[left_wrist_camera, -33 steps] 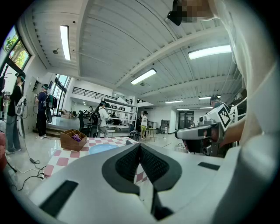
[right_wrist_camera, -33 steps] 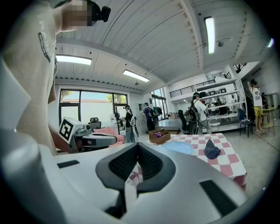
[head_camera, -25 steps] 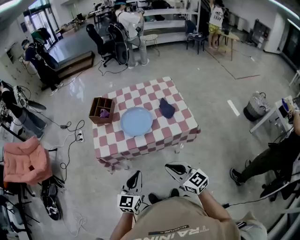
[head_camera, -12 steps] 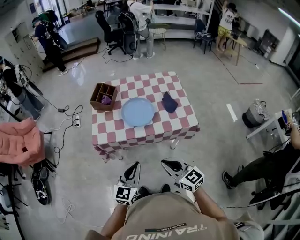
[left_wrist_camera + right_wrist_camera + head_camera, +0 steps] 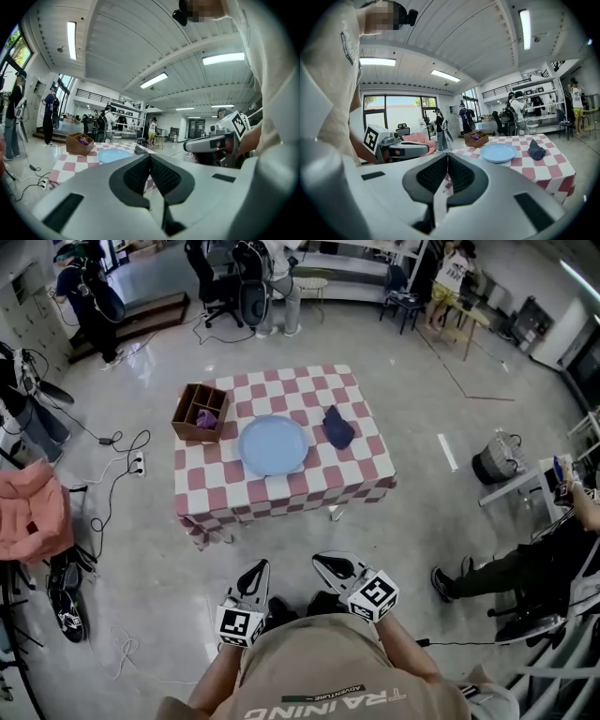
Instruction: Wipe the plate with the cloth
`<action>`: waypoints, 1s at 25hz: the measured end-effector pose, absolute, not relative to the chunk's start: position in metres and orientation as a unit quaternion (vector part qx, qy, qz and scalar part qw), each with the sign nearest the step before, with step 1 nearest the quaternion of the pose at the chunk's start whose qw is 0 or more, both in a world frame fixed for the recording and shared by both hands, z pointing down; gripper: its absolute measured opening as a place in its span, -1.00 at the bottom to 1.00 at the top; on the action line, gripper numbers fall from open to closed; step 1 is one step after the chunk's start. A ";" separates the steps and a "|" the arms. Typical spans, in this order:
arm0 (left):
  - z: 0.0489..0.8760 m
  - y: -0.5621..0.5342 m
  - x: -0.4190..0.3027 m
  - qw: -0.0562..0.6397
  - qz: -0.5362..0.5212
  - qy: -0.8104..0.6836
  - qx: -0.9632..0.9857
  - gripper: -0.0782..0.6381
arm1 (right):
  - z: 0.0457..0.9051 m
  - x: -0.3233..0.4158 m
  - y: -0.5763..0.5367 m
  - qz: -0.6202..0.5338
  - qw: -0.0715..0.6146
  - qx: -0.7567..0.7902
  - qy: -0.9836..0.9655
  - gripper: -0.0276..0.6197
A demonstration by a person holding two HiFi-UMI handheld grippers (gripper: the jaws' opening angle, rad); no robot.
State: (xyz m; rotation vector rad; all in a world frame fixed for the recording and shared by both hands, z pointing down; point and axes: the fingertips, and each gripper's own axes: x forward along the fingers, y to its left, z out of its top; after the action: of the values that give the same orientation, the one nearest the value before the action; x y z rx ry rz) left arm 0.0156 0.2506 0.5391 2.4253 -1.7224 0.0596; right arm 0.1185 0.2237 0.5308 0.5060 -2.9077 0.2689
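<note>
A pale blue plate lies in the middle of a table with a red-and-white checked cloth. A dark blue wiping cloth lies crumpled to the plate's right. The plate and the dark cloth also show in the right gripper view, and the plate in the left gripper view. My left gripper and right gripper are held close to my body, well short of the table. Both are shut with nothing between their jaws.
A brown compartment box with a purple thing inside stands at the table's left end. Cables and a power strip lie on the floor at left, by a pink chair. A seated person is at right. Other people stand far behind.
The table sits higher in the head view than before, and both grippers have shifted slightly along with my body. Both grippers have stayed shut.
</note>
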 end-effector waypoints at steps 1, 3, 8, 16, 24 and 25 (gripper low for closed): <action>0.542 0.250 0.012 0.089 0.018 -0.577 0.812 -0.75 | 0.533 0.118 0.226 0.093 0.094 0.173 -0.976 -0.86; 0.544 0.248 0.010 0.100 0.012 -0.576 0.811 -0.75 | 0.537 0.121 0.230 0.098 0.107 0.179 -0.973 -0.86; 0.544 0.228 0.011 0.103 0.003 -0.567 0.817 -0.75 | 0.537 0.123 0.215 0.089 0.119 0.193 -0.970 -0.86; 0.530 0.197 0.026 0.095 0.011 -0.564 0.820 -0.75 | 0.537 0.122 0.178 0.081 0.107 0.186 -0.973 -0.86; 0.525 0.141 0.021 0.086 0.019 -0.587 0.805 -0.75 | 0.538 0.122 0.122 0.070 0.106 0.151 -0.980 -0.86; 0.525 0.134 0.021 0.087 0.018 -0.590 0.802 -0.75 | 0.538 0.124 0.115 0.069 0.104 0.149 -0.981 -0.86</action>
State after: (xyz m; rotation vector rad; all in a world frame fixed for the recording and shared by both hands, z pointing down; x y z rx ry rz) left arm 0.0208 0.1336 0.5252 2.3901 -1.7588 0.0535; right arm 0.1240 0.1146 0.5385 0.4383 -2.8922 0.2034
